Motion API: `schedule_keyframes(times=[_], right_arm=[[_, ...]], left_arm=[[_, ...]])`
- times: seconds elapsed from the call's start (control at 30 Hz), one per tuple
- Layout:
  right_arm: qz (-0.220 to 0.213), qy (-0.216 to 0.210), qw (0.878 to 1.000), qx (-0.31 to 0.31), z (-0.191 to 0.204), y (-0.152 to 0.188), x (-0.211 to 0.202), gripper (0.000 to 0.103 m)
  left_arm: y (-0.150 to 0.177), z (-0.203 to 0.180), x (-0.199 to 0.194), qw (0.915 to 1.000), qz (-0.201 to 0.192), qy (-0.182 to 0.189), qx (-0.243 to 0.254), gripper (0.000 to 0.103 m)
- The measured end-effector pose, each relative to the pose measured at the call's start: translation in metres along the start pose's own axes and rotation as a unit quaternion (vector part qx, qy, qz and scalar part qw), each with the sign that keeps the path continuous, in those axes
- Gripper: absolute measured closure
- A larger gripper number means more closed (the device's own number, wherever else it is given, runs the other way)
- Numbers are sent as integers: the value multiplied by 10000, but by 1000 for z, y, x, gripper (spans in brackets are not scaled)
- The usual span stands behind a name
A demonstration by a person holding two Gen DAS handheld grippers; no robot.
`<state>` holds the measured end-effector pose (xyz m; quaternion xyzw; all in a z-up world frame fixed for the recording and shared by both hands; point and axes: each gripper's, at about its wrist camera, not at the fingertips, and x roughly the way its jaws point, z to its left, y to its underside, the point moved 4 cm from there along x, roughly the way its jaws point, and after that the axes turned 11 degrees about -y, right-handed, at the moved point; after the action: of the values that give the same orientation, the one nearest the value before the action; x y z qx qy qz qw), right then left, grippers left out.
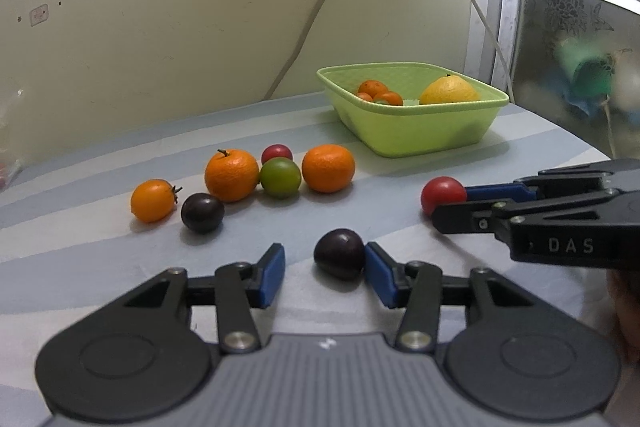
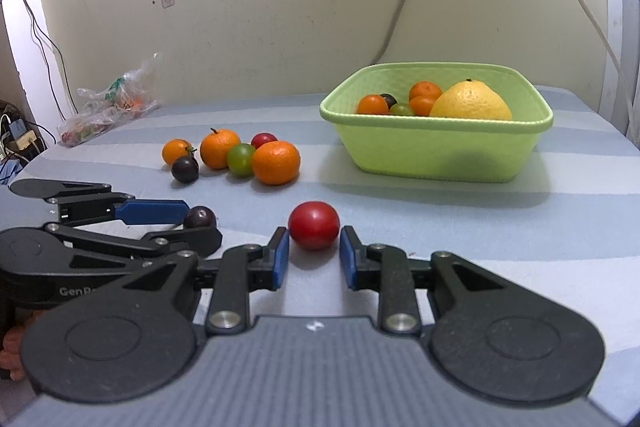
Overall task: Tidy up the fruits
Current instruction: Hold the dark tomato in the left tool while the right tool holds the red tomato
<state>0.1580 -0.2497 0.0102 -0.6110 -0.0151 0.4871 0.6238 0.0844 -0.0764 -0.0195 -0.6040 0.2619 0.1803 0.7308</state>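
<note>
the left gripper (image 1: 325, 269) hangs low over the striped cloth (image 1: 100, 267), its blue fingers (image 1: 272, 275) spread with a dark plum (image 1: 339, 259) lying between them. the plum touches the right-side pad and stands clear of the other, so nothing is pinched. the right gripper (image 2: 314, 259) is also parted, with a red fruit (image 2: 314, 231) sitting just past its pads; a thin gap shows on either side of the fruit, and in the left wrist view one finger seems to brush it, though the angle is too oblique to be sure.

taking the green basket (image 2: 440, 155) as the landmark: it stands at the back right of the cloth, near the wall (image 2: 280, 7), and holds a large yellow citrus (image 2: 470, 103), several small oranges (image 2: 425, 91), a green fruit and a dark one. the red fruit lies in front of the basket and a little to its left, well apart from it. the dark plum lies further left of the basket and nearer the cameras. a cluster of loose fruit (image 2: 240, 157) sits to the left of the basket: two oranges, a green fruit, a small red one, a second dark plum and a small orange tomato-like fruit, mostly touching one another. a crumpled plastic bag (image 2: 108, 107) lies far left of the basket against the wall.
</note>
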Motion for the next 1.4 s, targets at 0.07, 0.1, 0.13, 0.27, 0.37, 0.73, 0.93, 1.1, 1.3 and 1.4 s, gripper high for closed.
schedule_keyframes(times=[0.07,0.1,0.13,0.27,0.37,0.73,0.93,1.1,1.3,1.4], right_arm=[[2,5,10000,-11,0,0,0,72],[1,4,10000,-13,-1,0,0,72],[-1,7,10000,-14,-1,0,0,72],[-3,7,10000,-21,-2,0,0,72],[2,2,10000,-26,-3,0,-1,72],[-21,-32,10000,-67,0,0,-1,66],[-55,-28,9999,-124,2,0,-3,60],[-47,-18,9999,-140,2,0,-2,60],[-31,-11,9999,-140,3,0,-1,60],[-27,-11,9999,-138,2,0,-1,60]], left_arm=[[0,0,0,10000,-3,-8,-7,58],[0,1,-1,10000,-5,-13,-9,58],[1,1,-1,10000,-7,-19,-7,58],[0,0,-1,10000,-15,-43,10,58],[0,1,-1,10000,-13,-37,-5,58],[1,1,0,10000,-15,-10,-22,58],[1,1,0,10000,-19,18,-52,57],[1,1,0,10000,-23,35,-50,56],[2,1,-1,10000,-28,54,-39,55],[2,1,-1,10000,-30,55,-45,55]])
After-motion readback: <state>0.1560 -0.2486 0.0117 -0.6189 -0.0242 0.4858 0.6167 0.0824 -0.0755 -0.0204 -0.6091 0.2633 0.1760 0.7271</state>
